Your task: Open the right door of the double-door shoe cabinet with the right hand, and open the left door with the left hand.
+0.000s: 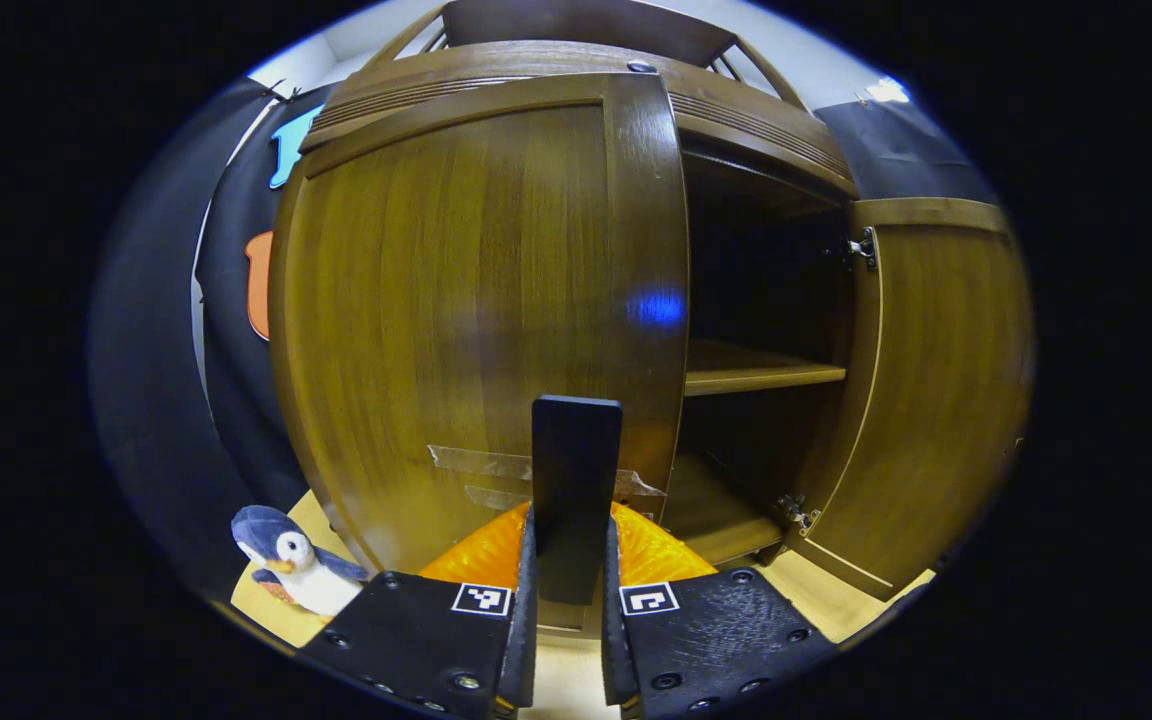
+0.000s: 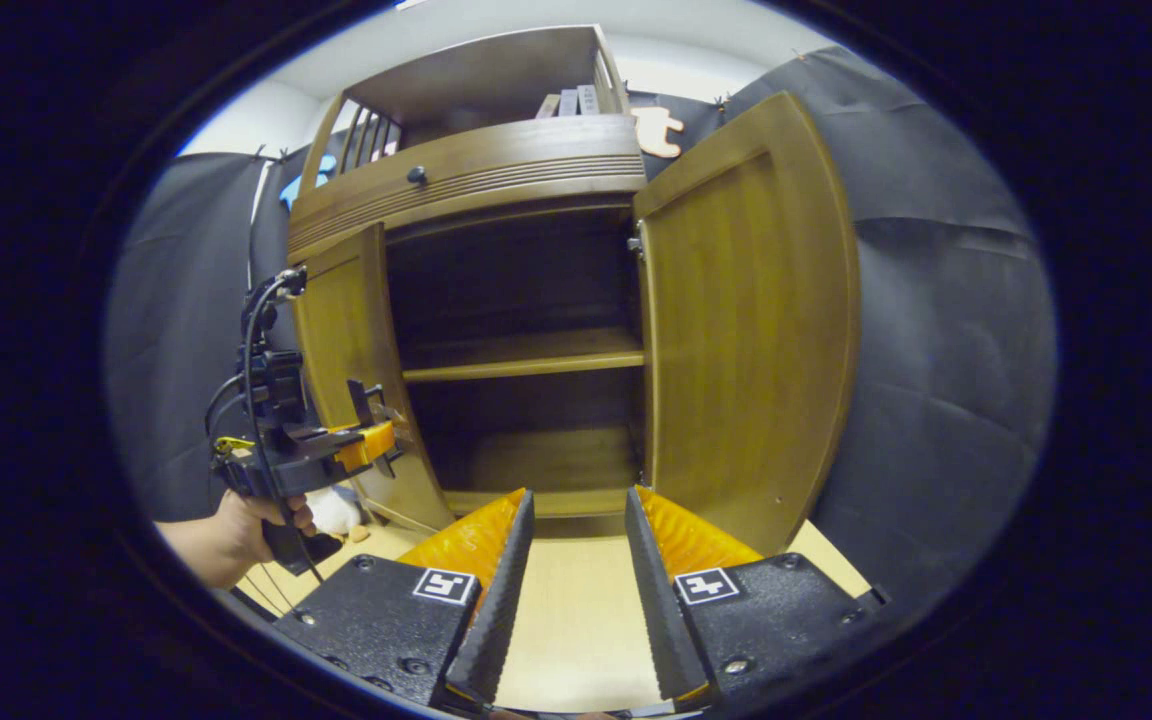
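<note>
The left gripper (image 1: 569,560) clamped the left door's (image 1: 476,320) black handle (image 1: 576,480) at frame center — to swing it — while the right gripper (image 2: 576,560) hung open, right door (image 2: 751,330) wide.

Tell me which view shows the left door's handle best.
The left gripper view: the handle stands upright, close, between the left claw's fingers. In the right gripper view the left door is edge-on, its handle hidden behind that claw.

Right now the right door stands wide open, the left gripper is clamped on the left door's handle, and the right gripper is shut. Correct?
Not quite: the right gripper is open, fingers apart, in the right gripper view. The rest holds.
</note>
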### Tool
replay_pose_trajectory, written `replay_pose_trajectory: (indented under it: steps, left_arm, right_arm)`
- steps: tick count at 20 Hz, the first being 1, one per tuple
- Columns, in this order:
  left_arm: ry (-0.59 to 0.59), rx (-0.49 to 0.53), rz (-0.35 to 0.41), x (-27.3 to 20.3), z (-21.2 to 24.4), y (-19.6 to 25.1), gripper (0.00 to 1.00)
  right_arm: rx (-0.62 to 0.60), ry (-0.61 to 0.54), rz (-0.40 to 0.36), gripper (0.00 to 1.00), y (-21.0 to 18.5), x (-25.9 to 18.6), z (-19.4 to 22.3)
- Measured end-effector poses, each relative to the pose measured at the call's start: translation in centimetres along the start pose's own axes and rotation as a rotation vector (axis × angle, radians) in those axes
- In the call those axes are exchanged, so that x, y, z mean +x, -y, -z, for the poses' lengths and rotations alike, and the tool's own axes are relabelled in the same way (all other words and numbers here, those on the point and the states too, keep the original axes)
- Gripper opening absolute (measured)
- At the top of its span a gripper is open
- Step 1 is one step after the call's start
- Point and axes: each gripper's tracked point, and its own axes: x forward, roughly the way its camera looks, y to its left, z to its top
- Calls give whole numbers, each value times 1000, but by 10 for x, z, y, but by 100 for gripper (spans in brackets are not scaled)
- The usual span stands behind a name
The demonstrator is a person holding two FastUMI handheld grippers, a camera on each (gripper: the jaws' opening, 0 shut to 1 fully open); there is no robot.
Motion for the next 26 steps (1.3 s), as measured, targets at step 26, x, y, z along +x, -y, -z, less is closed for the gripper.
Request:
replay_pose_trajectory:
  steps: [26]
  left_arm:
    - [-16,-29,-139,-92,16,-47,25]
  right_arm:
    - [-77,-66,-205,60,-62,42,14]
